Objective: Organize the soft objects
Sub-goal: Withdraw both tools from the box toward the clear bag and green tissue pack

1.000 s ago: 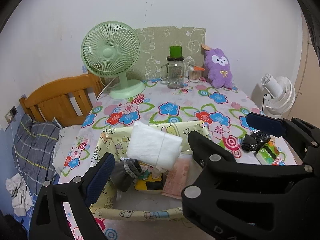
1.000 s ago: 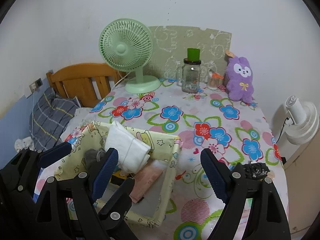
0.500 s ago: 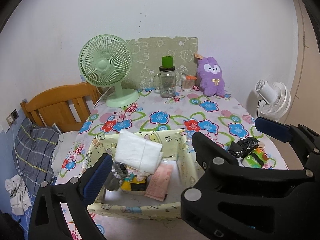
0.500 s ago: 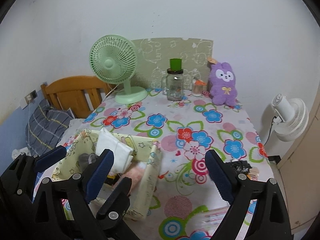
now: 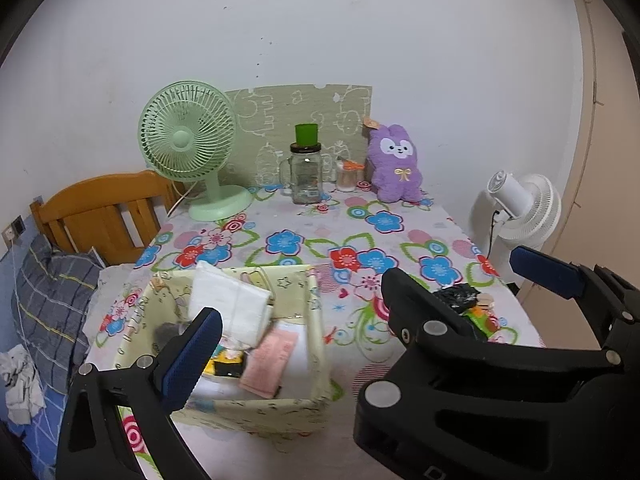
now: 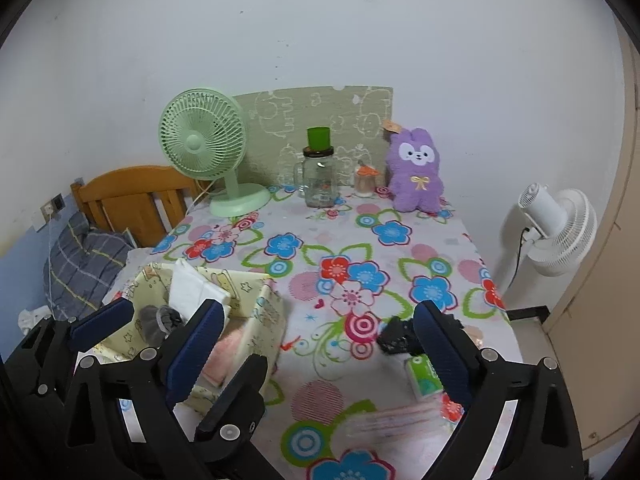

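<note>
A pale yellow fabric basket stands at the table's near left. It holds a folded white cloth, a pink cloth, a grey sock and a yellow and black item. A purple plush rabbit sits upright at the far right of the table. A black item and a green packet lie near the right edge. My left gripper is open and empty above the basket. My right gripper is open and empty beside the basket.
A green desk fan, a glass jar mug with a green cup on it and a small jar stand at the back. A white floor fan is at the right. A wooden headboard and bedding lie left.
Both grippers have drawn back and up from the basket, so more of the table shows. The basket's contents have not moved.
</note>
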A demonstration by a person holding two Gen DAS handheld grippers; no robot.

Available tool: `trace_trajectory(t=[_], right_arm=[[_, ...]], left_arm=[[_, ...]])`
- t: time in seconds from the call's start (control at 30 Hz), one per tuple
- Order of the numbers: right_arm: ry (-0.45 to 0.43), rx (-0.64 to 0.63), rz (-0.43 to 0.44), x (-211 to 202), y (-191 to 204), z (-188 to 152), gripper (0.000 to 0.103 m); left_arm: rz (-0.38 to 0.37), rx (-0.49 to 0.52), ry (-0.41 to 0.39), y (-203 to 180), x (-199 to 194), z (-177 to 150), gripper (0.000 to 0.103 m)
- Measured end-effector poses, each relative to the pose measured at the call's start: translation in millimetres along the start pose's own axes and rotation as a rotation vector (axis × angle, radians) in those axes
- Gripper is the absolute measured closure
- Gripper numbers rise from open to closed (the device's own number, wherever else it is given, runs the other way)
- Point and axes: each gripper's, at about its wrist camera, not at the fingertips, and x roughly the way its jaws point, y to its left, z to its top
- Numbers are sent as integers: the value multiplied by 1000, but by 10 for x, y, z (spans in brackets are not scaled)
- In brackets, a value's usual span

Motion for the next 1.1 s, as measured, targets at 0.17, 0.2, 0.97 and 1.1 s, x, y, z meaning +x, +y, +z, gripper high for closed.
trace_trajectory(t=[0.17, 0.2, 0.97, 1.1], right_arm=[[7, 19, -14, -60, -145, -51, 6], [7, 25, -19, -75, -184, -70, 6], [-10, 98, -94, -167, -763, -600, 6], [14, 105, -91, -97, -849, -711, 6]], left_arm=[[-20, 14, 3, -153, -6, -26, 0], [-23, 18, 2, -186, -8, -36, 0], [-62, 72, 0, -794, 107, -443, 0], [-80, 82, 28, -867, 192, -526, 0]])
